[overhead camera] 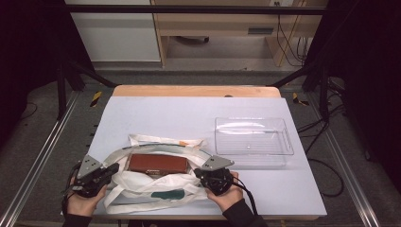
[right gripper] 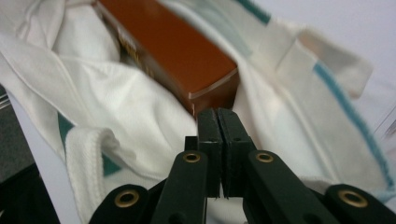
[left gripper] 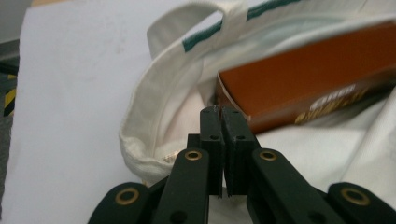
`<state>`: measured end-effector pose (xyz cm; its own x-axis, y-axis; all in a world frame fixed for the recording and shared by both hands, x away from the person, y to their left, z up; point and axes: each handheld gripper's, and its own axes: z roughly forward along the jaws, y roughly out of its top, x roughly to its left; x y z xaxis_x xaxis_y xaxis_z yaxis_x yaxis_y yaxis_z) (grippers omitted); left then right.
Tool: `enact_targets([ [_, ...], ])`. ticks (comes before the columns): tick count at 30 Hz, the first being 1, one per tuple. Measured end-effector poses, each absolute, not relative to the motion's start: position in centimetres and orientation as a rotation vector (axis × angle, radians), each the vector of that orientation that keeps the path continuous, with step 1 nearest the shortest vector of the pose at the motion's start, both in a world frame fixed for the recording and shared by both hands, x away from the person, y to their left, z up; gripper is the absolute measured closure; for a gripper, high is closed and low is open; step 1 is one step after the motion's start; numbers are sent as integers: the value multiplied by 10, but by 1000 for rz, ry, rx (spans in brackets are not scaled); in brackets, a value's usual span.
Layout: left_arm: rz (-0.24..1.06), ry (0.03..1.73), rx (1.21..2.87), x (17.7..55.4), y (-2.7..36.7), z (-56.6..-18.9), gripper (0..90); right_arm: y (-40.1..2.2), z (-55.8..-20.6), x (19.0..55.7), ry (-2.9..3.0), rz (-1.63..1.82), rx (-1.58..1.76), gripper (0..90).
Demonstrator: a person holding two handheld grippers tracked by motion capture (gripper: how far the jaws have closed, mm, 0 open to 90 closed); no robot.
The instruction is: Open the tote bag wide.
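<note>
- The left gripper [left gripper: 223, 109] has its two black jaws pressed together. Whether a thin fold of cloth is caught between them I cannot tell, because the jaws hide that spot.
- Its tips sit at the near corner of a flat rust-brown cardboard box [left gripper: 306, 77]. In the left gripper view the right part of the box is cut off by the frame, and the gold letters on its side are too blurred to read.
- The right gripper [right gripper: 218, 112] also has its jaws brought together, with no gap visible. Its tips are just before the other end of the same box [right gripper: 175, 51].
- In the high view the left gripper [overhead camera: 115, 168] and the right gripper [overhead camera: 196, 172] stand at the two ends of the box [overhead camera: 158, 163], each held by a hand at the near edge of the table.
- The box lies inside the open mouth of a white cloth bag with green stripes [overhead camera: 142, 187]. The cloth covers the lower edge of the box, so its full shape is hidden.
- A dark green patch [overhead camera: 167, 194] shows on the front of the bag; what it is cannot be made out.
- The bag's handles [overhead camera: 163, 141] lie curved on the table beyond the box.
- A clear rectangular plastic tray [overhead camera: 252, 137] stands to the right on the table, apart from the bag.
- The table with a pale blue-grey top [overhead camera: 165, 113] carries all these things.
</note>
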<state>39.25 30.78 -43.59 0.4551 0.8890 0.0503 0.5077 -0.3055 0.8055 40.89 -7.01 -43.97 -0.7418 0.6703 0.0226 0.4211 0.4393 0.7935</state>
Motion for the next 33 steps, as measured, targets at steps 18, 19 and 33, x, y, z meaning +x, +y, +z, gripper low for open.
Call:
enact_targets([
  [18,686,1170,1905,395,305,-433,753,-73,-435,411,2354,1312,856,732],
  [19,701,1173,1884,395,306,-430,732,-71,-431,412,2350,1326,847,705],
  [33,721,1174,1728,397,319,-425,407,-31,-420,443,2422,1337,816,519],
])
